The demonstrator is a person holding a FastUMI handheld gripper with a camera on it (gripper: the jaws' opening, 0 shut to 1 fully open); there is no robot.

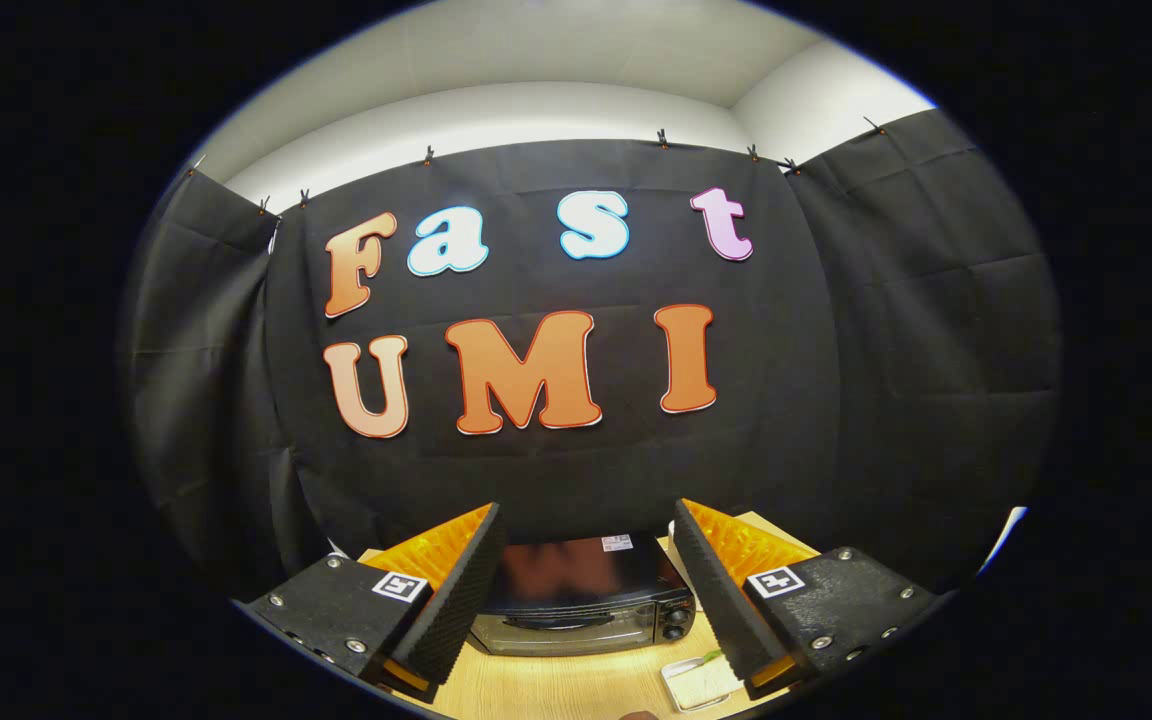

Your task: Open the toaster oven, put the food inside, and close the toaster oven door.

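Between wide-spread, empty gripper (584, 600) fingers: toaster oven (586, 592), door shut, rigid, likely heavy; best gripped at door handle (558, 621). Beside it, light food tray (701, 683).

The gripper (581, 600) hung above the wooden desk (556, 690), its jaws spread wide and holding nothing. Beyond and between them stood the toaster oven (586, 600), its door closed. A white tray of food (701, 682) lay beside the right finger.
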